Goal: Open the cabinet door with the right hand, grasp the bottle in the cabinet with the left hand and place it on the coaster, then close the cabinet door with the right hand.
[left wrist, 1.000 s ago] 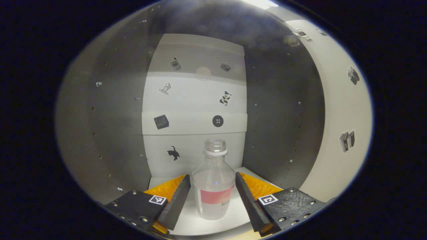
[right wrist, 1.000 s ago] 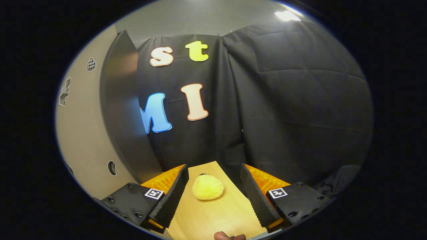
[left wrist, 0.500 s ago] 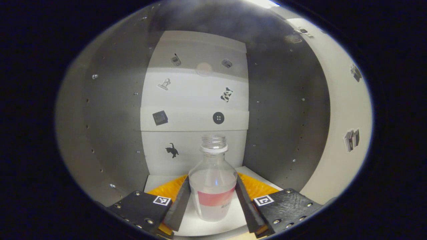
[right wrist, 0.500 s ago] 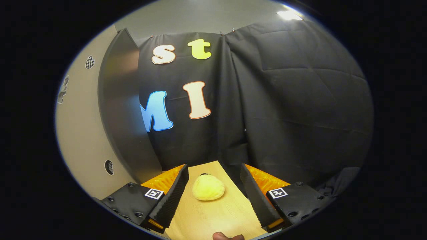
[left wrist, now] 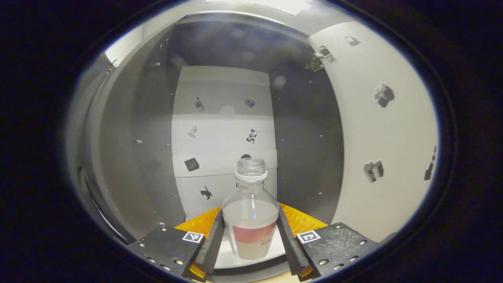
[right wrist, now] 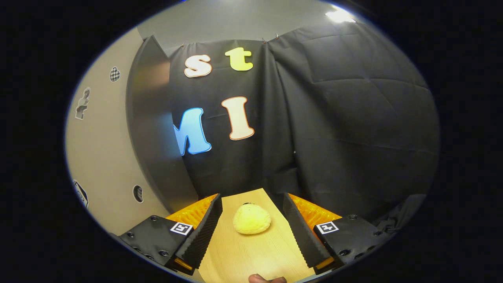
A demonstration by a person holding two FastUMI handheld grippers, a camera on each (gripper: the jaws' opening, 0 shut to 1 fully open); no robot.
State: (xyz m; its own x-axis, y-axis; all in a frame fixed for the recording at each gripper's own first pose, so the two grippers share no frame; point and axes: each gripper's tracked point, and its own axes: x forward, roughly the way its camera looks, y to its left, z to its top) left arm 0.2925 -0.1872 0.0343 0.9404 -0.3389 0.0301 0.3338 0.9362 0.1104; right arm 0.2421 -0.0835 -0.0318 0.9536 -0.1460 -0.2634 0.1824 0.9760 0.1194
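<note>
In your left gripper view, your left gripper has closed its two fingers against the sides of the bottle, one on each flank at the level of its red label band. The bottle is clear, uncapped and upright, and its base sits just above the white shelf at the cabinet mouth (whether it touches the shelf, I cannot tell). Behind it, the white back panel carries small dark stickers. The open door stands to the right, pale, with stickers and a hinge at its top corner.

In your right gripper view, your right gripper is wide open and holds nothing. It hangs over a wooden table, where a yellow plush lies between and beyond the fingers. The door shows at the left.
</note>
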